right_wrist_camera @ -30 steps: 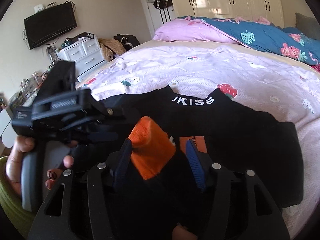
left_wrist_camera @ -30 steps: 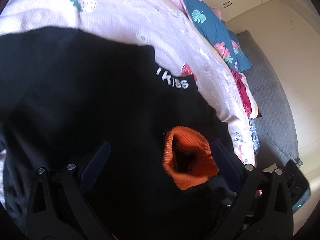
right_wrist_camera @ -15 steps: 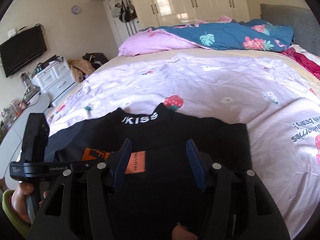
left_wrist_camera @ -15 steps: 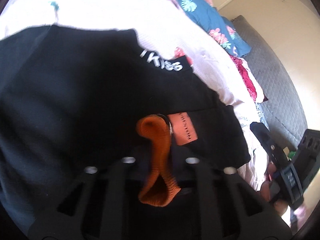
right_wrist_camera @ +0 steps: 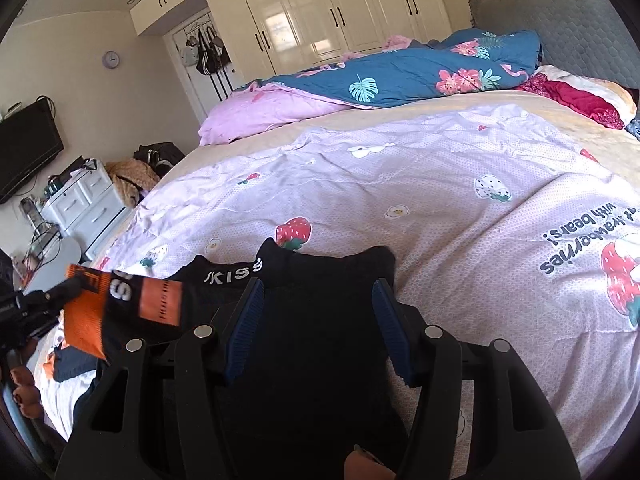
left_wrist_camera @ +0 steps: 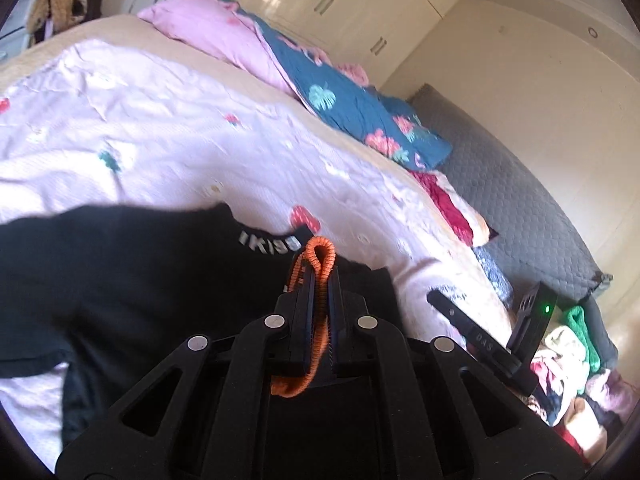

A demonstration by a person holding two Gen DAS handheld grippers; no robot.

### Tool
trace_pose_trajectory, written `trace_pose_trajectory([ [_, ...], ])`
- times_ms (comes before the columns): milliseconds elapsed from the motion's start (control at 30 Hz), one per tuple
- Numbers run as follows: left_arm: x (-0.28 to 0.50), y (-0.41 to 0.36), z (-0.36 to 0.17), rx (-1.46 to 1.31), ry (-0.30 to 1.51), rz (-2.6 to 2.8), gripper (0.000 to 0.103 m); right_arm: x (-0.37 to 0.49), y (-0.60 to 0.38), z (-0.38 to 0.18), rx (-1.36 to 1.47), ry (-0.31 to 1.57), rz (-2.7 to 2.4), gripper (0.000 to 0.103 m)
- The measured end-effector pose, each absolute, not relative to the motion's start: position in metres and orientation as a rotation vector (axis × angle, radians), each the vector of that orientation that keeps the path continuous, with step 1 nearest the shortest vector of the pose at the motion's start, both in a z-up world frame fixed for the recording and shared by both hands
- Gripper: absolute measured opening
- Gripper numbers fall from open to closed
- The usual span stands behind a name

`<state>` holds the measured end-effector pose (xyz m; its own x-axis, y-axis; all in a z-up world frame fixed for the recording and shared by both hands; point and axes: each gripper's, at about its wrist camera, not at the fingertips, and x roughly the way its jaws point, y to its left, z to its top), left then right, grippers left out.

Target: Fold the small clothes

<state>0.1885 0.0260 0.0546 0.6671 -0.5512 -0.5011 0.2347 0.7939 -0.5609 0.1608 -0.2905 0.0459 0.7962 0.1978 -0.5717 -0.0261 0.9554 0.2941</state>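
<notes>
A bedroom: a wide bed under a pale pink strawberry-print sheet (right_wrist_camera: 420, 184), a blue floral duvet (right_wrist_camera: 404, 72) heaped at its far side, cream wardrobes (right_wrist_camera: 320, 8) behind.

The black garment (right_wrist_camera: 312, 344) lies flat on the sheet, its white-lettered collar (right_wrist_camera: 232, 276) just beyond the tips of the right claw (right_wrist_camera: 320, 320). That claw stands wide open, blue pads apart, hovering over the black cloth, which fills the gap between them; whether the pads touch the fabric cannot be told.

The left claw (left_wrist_camera: 319, 280) is clamped shut on the orange ribbed cuff (left_wrist_camera: 320, 256), which loops out past its fingertips and hangs down behind them toward the handle. Seen from the right claw, the cuff sits off to the left, lifted clear of the bed, with an orange patch (right_wrist_camera: 160, 304) and a black stretch of sleeve trailing back to the garment's body. Beyond the left claw's tips lies the collar lettering (left_wrist_camera: 268, 243), and to its right the right gripper's body shows.
</notes>
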Motion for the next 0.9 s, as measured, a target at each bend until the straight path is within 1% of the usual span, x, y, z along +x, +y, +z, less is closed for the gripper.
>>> trace_pose_trajectory([
  [200, 0.190, 0.045, 0.058, -0.504, 0.694, -0.410, 0.000, 0.162, -0.288, 0.044, 0.274, 0.646, 0.125, 0.055],
  [533, 0.199, 0.043, 0.033, -0.468, 0.784, -0.338, 0.001, 0.166, -0.269, 0.038, 0.224, 0.679, 0.150, 0.055],
  [700, 0.199, 0.053, 0.027, -0.450, 0.784, -0.268, 0.003, 0.166, -0.253, 0.034, 0.184, 0.696, 0.180, 0.055],
  [733, 0.197, 0.054, 0.028, -0.442, 0.778, -0.258, 0.006, 0.166, -0.249, 0.033, 0.173, 0.699, 0.184, 0.055],
  [767, 0.196, 0.054, 0.029, -0.430, 0.771, -0.246, 0.011, 0.166, -0.246, 0.032, 0.164, 0.703, 0.184, 0.055],
  [833, 0.193, 0.053, 0.032, -0.393, 0.756, -0.218, 0.015, 0.167, -0.240, 0.028, 0.147, 0.722, 0.195, 0.055],
  [900, 0.193, 0.048, 0.030, -0.373, 0.766, -0.225, 0.017, 0.168, -0.234, 0.024, 0.127, 0.744, 0.200, 0.055],
])
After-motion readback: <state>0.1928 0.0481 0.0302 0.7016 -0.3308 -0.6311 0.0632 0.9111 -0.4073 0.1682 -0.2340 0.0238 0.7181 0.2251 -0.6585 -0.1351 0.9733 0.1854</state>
